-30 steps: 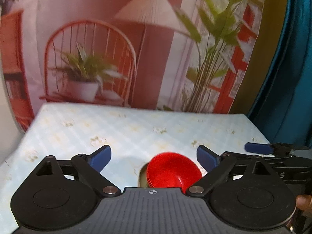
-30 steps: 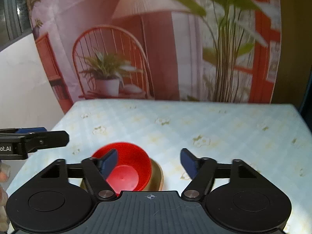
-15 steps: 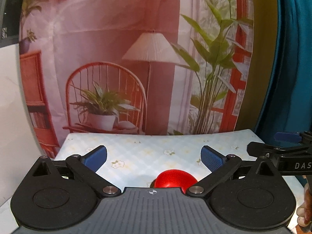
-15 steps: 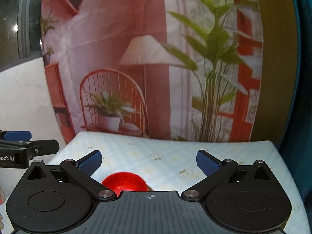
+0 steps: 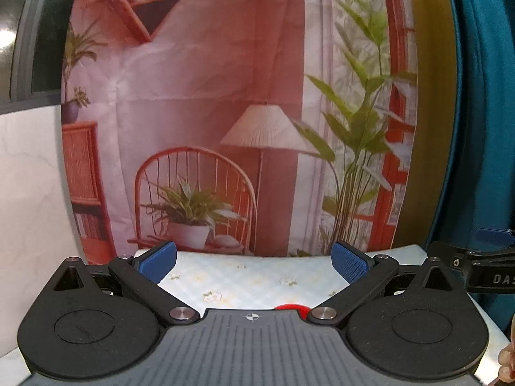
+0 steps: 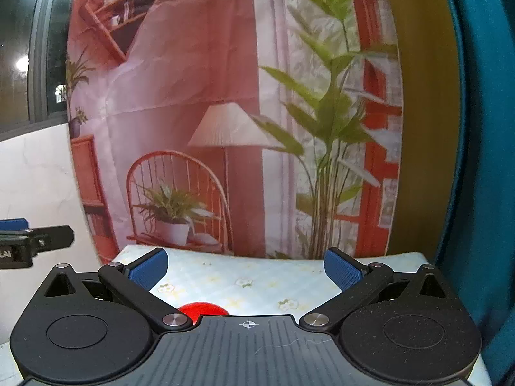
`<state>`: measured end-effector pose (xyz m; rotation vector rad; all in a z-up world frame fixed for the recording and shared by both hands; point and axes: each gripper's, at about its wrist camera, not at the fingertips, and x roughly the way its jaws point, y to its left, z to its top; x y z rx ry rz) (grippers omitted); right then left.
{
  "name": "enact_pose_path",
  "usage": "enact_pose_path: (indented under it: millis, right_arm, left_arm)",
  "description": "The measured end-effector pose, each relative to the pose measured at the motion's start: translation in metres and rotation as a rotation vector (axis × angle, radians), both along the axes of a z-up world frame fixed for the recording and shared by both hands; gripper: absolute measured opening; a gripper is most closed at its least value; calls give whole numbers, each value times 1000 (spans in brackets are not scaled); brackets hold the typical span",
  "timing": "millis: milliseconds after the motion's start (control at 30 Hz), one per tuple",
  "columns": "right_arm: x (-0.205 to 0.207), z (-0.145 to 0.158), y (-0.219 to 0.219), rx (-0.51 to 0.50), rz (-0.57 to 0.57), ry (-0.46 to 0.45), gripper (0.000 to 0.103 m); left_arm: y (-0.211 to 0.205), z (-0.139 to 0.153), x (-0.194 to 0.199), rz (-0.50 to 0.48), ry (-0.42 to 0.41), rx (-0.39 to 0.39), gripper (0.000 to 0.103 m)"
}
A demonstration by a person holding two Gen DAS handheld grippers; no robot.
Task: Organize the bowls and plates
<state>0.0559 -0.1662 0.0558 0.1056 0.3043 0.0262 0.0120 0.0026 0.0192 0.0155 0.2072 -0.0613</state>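
Note:
A red bowl (image 6: 202,309) sits on the table, mostly hidden behind my right gripper's body; only a sliver of it (image 5: 290,307) shows in the left wrist view. The plate under it, seen earlier, is hidden now. My left gripper (image 5: 254,262) is open and empty, raised above and behind the bowl. My right gripper (image 6: 246,267) is open and empty, also raised and pulled back. The right gripper (image 5: 482,267) shows at the right edge of the left wrist view, and the left gripper (image 6: 22,244) shows at the left edge of the right wrist view.
The table has a pale blue checked cloth with small flowers (image 5: 254,280). A printed backdrop of a chair, lamp and plants (image 5: 225,160) hangs behind the table's far edge. A teal curtain (image 6: 482,160) hangs at the right. A white wall (image 5: 29,193) is on the left.
Both grippers have lifted and drawn back from the red bowl, tilting up toward the backdrop. The bowl has sunk almost out of sight. The right gripper's jaws opened wider.

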Motion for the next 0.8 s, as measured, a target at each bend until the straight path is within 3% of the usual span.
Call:
enact_pose_path:
  millis: [800]
  right_arm:
    - [-17,9,-2,3,-5,-33,103]
  left_arm:
    - [-2,3,-9,10,8,-2,103]
